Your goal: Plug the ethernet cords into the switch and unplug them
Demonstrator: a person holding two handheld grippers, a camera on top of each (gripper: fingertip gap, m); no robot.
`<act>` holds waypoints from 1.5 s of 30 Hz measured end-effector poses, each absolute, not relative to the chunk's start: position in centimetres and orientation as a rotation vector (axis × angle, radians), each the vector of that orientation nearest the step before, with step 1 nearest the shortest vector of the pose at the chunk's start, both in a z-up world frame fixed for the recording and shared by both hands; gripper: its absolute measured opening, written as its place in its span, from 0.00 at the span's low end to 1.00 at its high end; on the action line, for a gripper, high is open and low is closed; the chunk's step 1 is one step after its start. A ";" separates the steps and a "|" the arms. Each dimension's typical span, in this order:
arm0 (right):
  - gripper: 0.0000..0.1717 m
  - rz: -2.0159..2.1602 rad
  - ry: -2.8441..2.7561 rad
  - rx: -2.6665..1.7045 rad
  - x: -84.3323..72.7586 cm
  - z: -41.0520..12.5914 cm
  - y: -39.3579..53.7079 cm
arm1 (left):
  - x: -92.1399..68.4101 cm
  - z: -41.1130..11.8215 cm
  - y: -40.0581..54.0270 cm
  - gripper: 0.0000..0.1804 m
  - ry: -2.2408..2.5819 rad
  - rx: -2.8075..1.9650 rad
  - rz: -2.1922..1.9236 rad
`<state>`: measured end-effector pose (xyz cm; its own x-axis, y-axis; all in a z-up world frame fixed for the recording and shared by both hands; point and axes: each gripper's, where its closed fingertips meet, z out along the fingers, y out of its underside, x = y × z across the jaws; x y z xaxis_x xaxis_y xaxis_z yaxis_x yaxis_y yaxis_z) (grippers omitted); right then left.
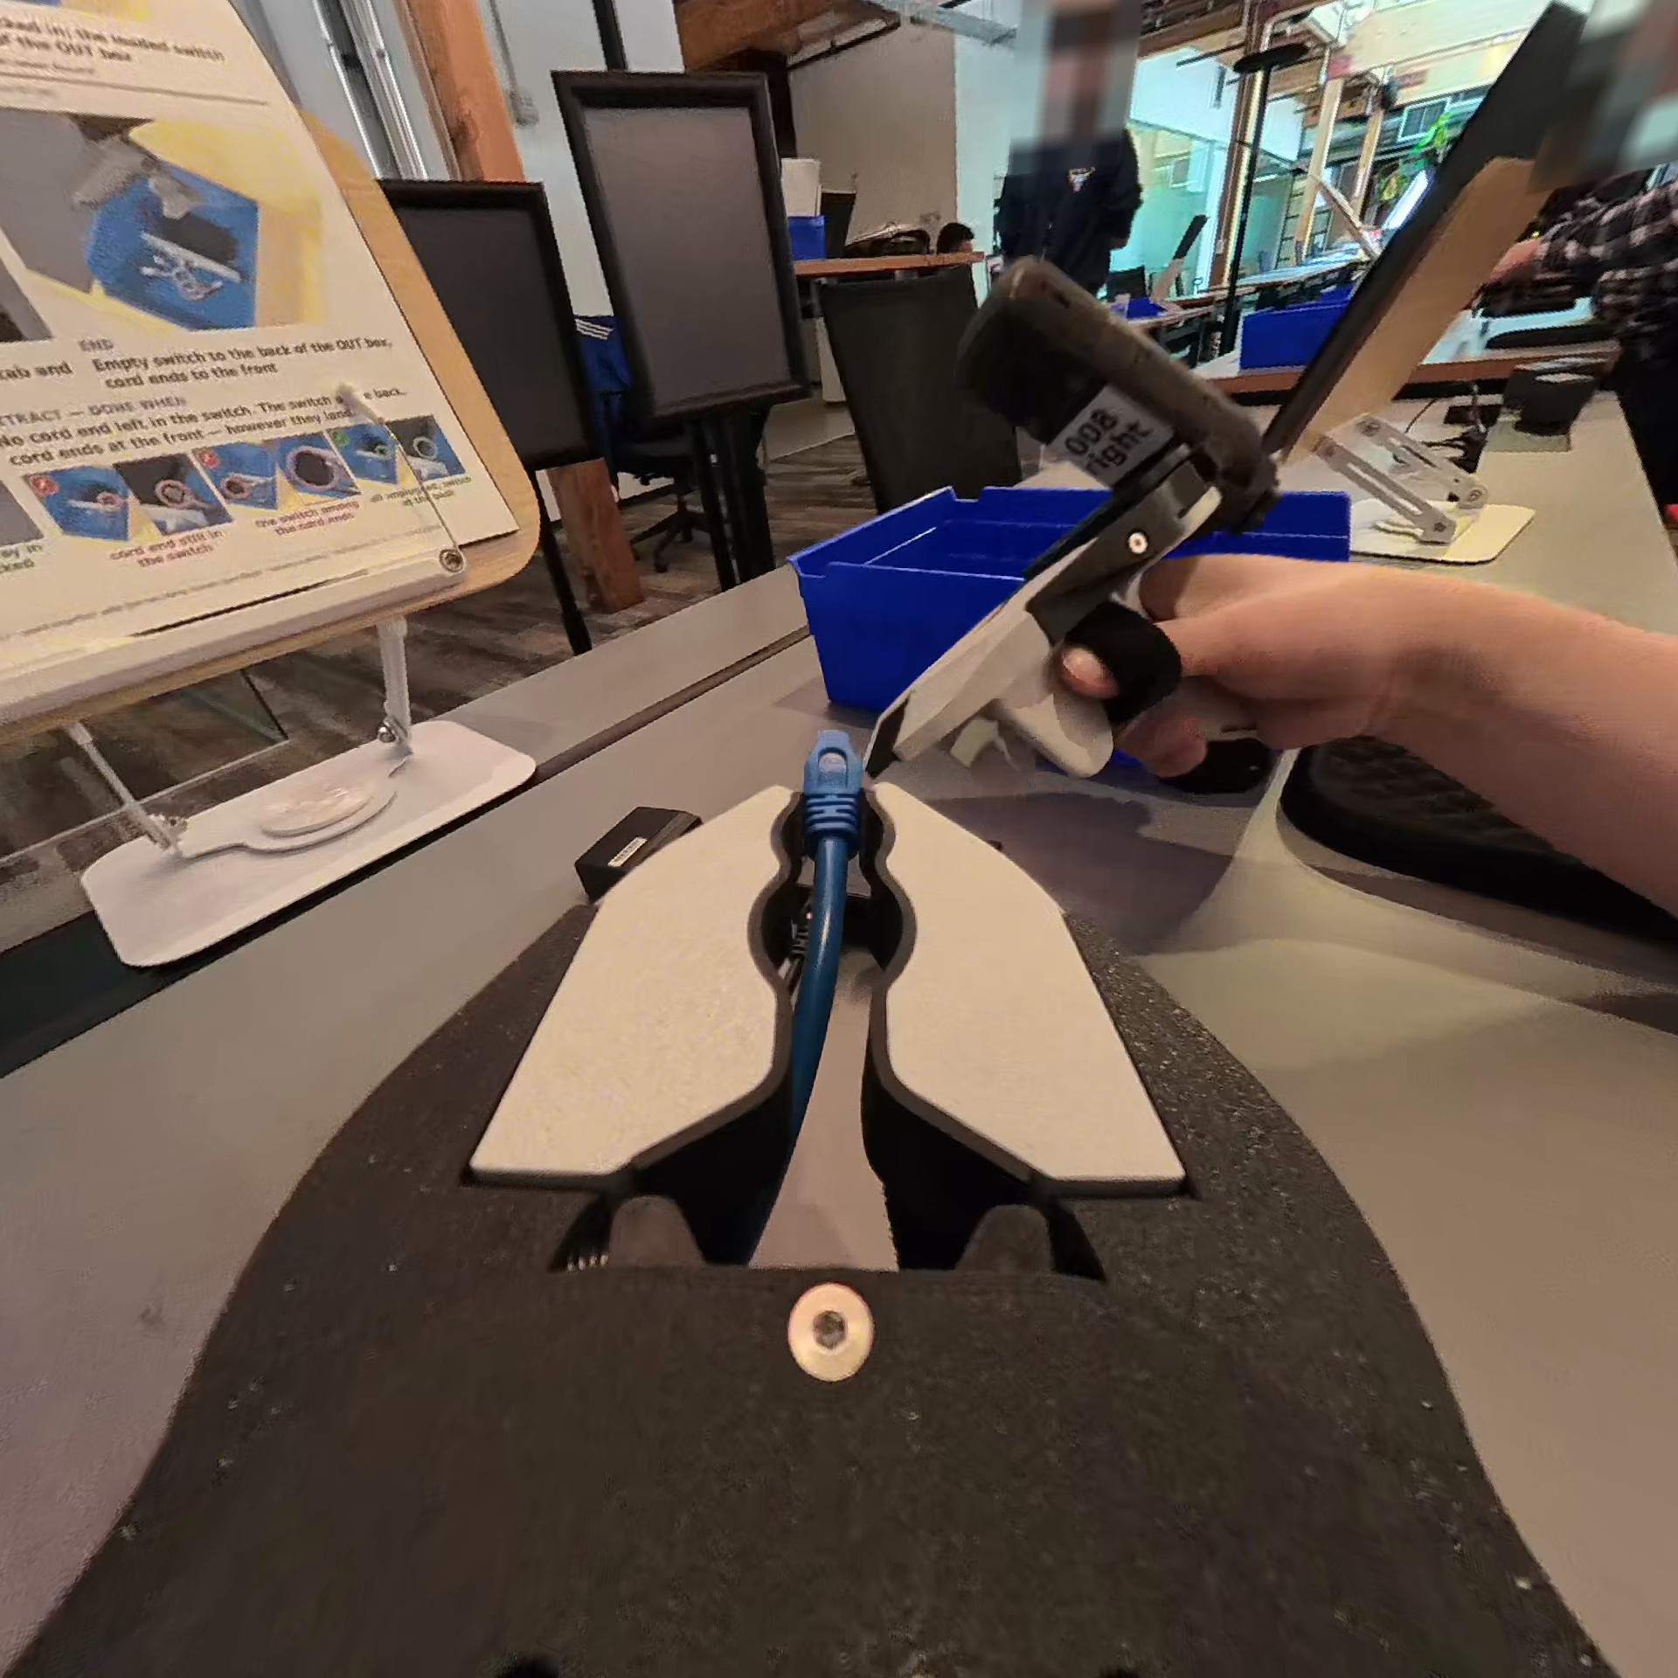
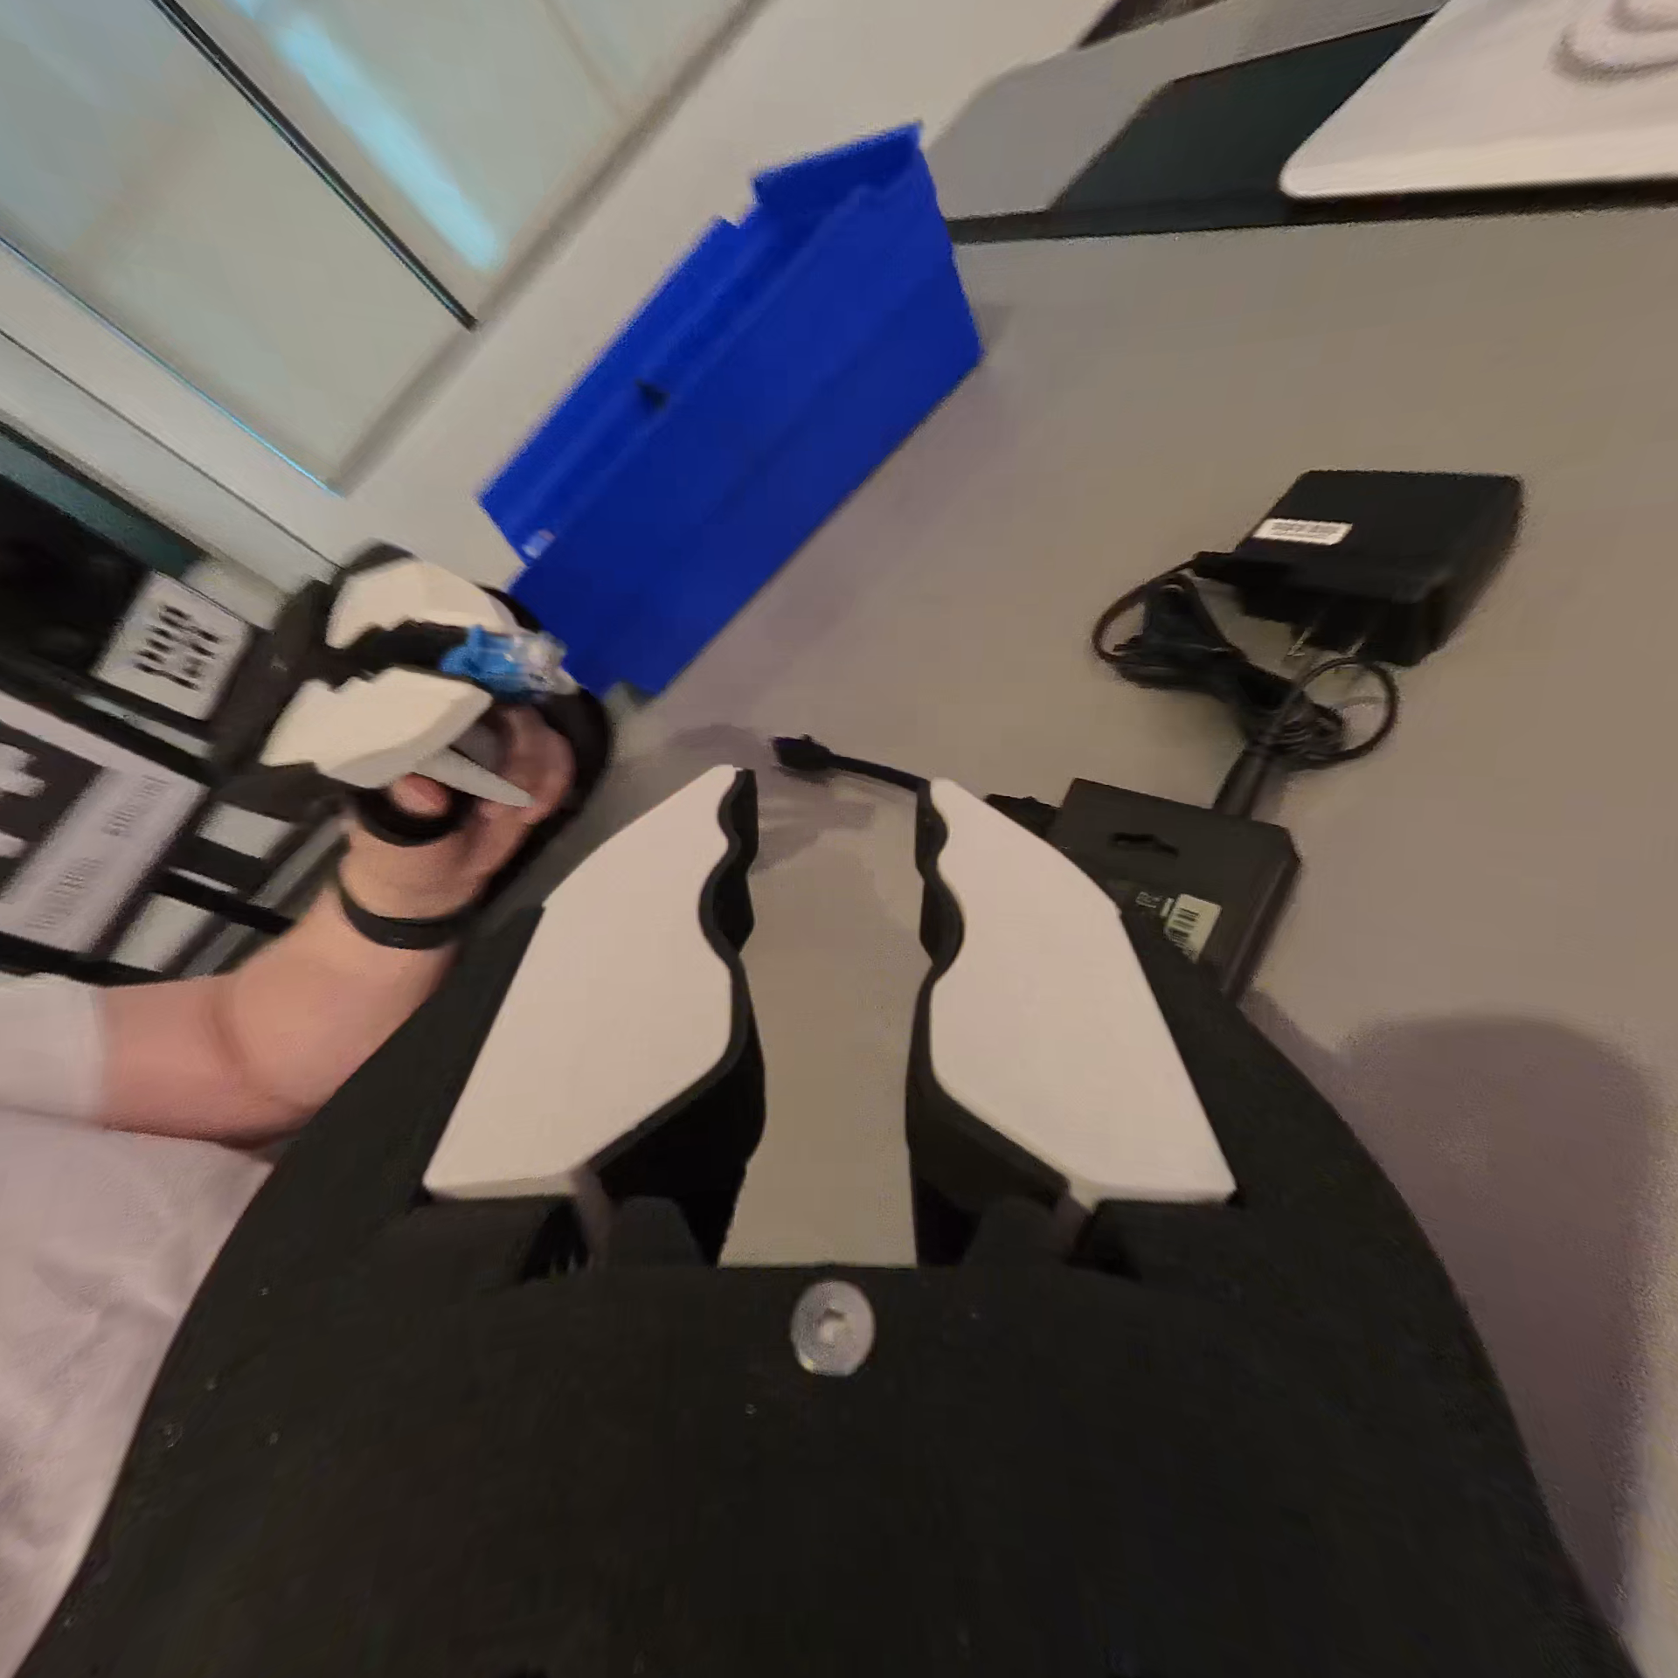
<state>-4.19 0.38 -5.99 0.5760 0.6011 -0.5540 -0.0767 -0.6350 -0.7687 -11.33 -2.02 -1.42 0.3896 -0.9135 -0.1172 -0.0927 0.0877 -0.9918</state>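
Item one, left tongs (image 1: pixel 828 799): nearly closed, both pads pressed on the ribbed boot of a blue ethernet cord (image 1: pixel 822 944), its plug (image 1: pixel 834 767) sticking out past the tips and the cable trailing back between the fingers. Item two, right tongs (image 2: pixel 840 790): parted, nothing between the pads, only bare desk (image 2: pixel 1180 363) showing through the gap; seen from the left side, their tip hovers just beside the blue plug without clear contact. Item three, a black cord end (image 2: pixel 804 755) lying on the desk just ahead of the right tongs. Item four, switch (image 2: pixel 1180 872): a flat black box on the desk at the right tongs' right side, with a black power adapter (image 2: pixel 1380 563) and its tangled lead (image 2: pixel 1253 672) beyond. Item five, blue bin (image 1: pixel 917 581) farther back; an instruction board (image 1: pixel 227 318) stands to the left. Risks, as judged: the plug is gripped behind its head, so it may swivel when pushed at a port; the light switch, unheld, may skid away; the right tip could nudge the plug off line.
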 end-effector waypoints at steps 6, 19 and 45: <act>0.21 0.826 -0.510 -2.115 -4.9 -7.1 0.7 | -11.3 -2.0 -1.6 0.06 1.016 -1.371 -0.733; 0.55 -0.007 -0.315 -2.196 0.0 -13.2 -1.7 | -11.8 -1.8 -0.9 0.06 0.987 -1.387 -0.679; 0.36 0.069 -0.188 -2.314 -0.6 -15.7 -0.5 | -11.7 -2.0 -1.1 0.06 0.975 -1.416 -0.760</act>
<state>-0.59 -0.49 -15.69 0.9875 0.1576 0.0092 0.1140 -0.6717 -0.7320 -11.69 -1.13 -2.02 0.4360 -0.8947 -0.0972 -0.1250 0.0468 -0.9911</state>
